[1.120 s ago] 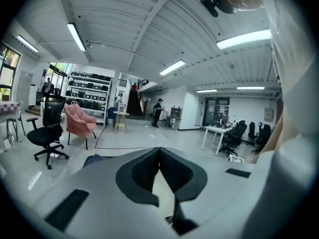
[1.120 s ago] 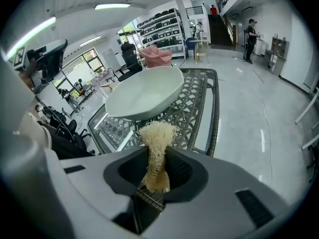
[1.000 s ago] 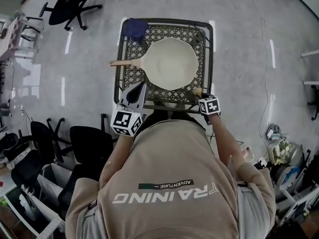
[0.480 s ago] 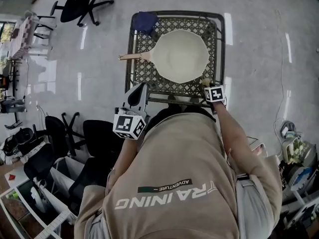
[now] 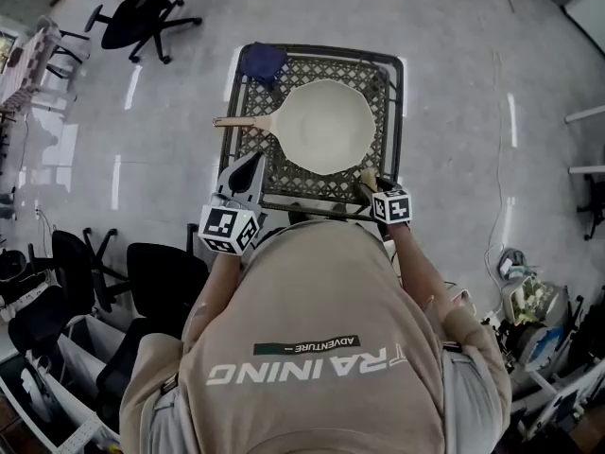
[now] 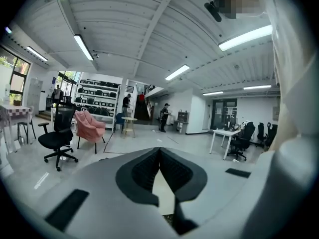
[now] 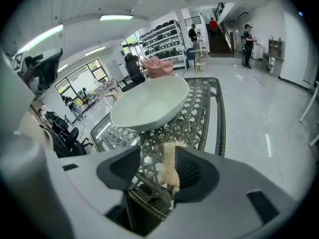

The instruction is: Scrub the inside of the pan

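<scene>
Holds the right gripper [image 5: 369, 182] at the near right edge of the lattice table [image 5: 398, 112], jaws just opened to their widest, a pale scrubber [image 7: 169, 169] upright between them against one pad, not pinched. Holds the left gripper [image 5: 255, 162] off the table's near left corner, jaws closed tip to tip on nothing. Leaves the white pan [image 5: 323, 126] sitting mid-table beyond both, wooden handle [image 5: 236, 121] toward the left, blue cloth [image 5: 263, 61] at the far left corner.
</scene>
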